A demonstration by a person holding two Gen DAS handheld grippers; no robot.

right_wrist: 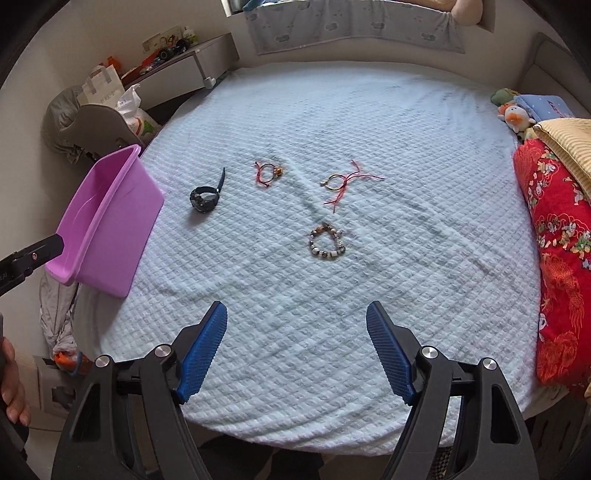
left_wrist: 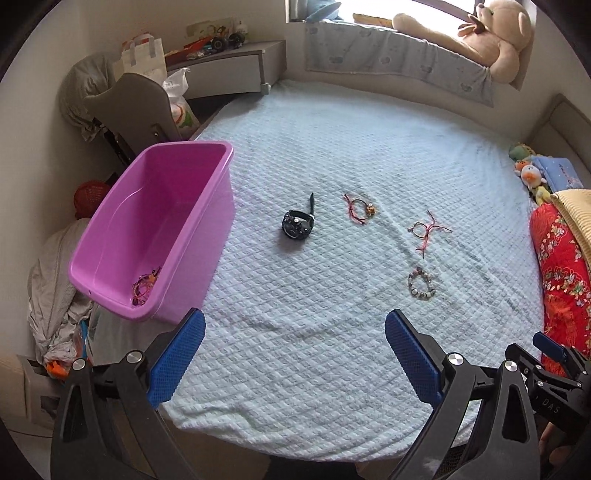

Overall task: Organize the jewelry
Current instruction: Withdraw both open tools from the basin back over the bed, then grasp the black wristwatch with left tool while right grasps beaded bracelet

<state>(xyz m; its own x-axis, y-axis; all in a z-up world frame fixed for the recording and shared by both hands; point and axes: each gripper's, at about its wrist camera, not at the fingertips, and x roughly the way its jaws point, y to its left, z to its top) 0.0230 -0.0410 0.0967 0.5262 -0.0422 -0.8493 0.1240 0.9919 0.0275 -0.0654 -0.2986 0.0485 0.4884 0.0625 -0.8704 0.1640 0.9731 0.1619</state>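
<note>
A purple plastic bin [left_wrist: 122, 206] [right_wrist: 88, 236] stands at the bed's left edge with a tangle of red string jewelry [left_wrist: 146, 286] in its near corner. On the light blue blanket lie a black watch [left_wrist: 297, 223] [right_wrist: 205, 197], a red string bracelet with a charm [left_wrist: 360, 208] [right_wrist: 267, 171], a dark cord bracelet with red strings [left_wrist: 424, 230] [right_wrist: 340, 182] and a beaded bracelet [left_wrist: 421, 284] [right_wrist: 327, 242]. My left gripper [left_wrist: 295, 347] is open and empty over the near blanket. My right gripper [right_wrist: 297, 343] is open and empty, the beaded bracelet ahead of it.
The bed [left_wrist: 332, 147] fills the view. A red patterned quilt [right_wrist: 557, 258] and yellow blanket [right_wrist: 569, 140] lie at the right edge, with plush toys [right_wrist: 513, 114] behind. A chair [left_wrist: 129, 107], bags and a shelf stand at the left. A teddy bear [left_wrist: 495, 33] sits on the window ledge.
</note>
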